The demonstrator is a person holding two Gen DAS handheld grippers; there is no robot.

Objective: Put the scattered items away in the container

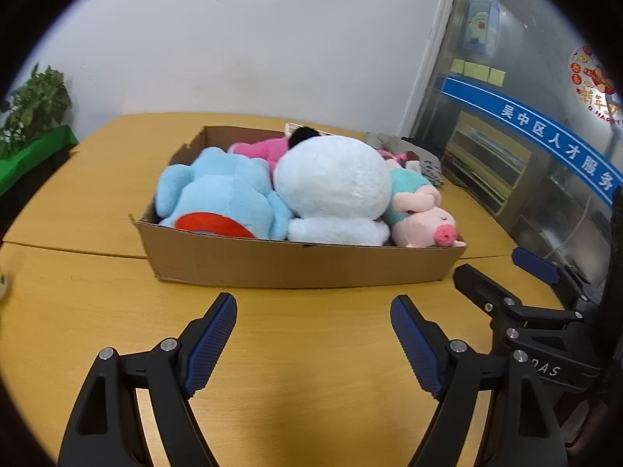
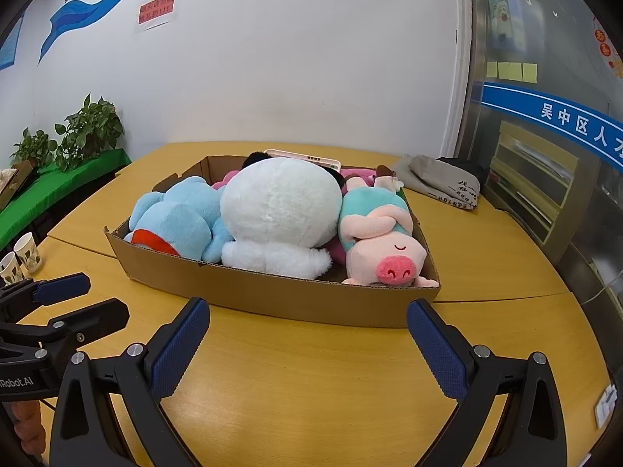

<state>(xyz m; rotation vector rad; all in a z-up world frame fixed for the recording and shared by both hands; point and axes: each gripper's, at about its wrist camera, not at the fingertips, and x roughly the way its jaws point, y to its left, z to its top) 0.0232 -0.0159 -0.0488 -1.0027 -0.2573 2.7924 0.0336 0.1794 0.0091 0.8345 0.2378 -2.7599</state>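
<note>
A low cardboard box (image 1: 296,266) (image 2: 272,295) stands on the yellow table and holds several plush toys: a light blue one (image 1: 222,198) (image 2: 175,222) at left, a big white one (image 1: 335,186) (image 2: 280,210) in the middle, a pink pig in a teal shirt (image 1: 424,222) (image 2: 381,241) at right, and a pink one (image 1: 261,150) behind. My left gripper (image 1: 313,311) is open and empty over the table, short of the box front. My right gripper (image 2: 307,317) is open and empty, likewise near the box front. Each shows in the other's view, the right gripper (image 1: 498,272) and the left gripper (image 2: 78,295).
A grey folded bag (image 2: 440,181) lies on the table behind the box at right. Two paper cups (image 2: 19,258) stand at the table's left edge. Potted plants (image 2: 89,132) sit on a green-covered surface at left. A glass partition (image 2: 545,155) stands at right.
</note>
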